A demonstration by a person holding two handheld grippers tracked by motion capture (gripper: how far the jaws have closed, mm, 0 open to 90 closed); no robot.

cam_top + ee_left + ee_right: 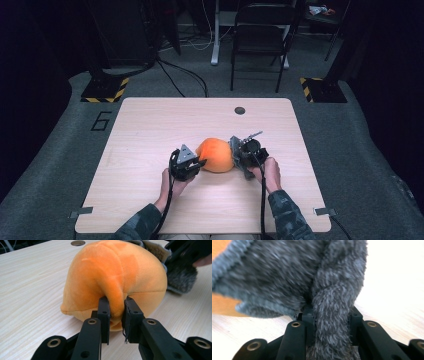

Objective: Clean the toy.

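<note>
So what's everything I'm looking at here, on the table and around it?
Round orange plush toy: one, orange, middle of the table, a fold of it pinched in the left gripper.
Grey furry fabric piece: one, grey, on the toy's right side, a strip of it clamped in the right gripper.
Light wooden table: one, pale wood, with a dark round hole near its far edge.
Black folding chair: one, black, on the floor beyond the table.
Yellow-and-black striped base plates: two, on the floor past the far corners.
Grey carpet floor: grey, all round, marked with a "6".
Left gripper: one, black, shut on the toy.
Right gripper: one, black, shut on the fur.
Hands: two, camouflage sleeves.
</note>
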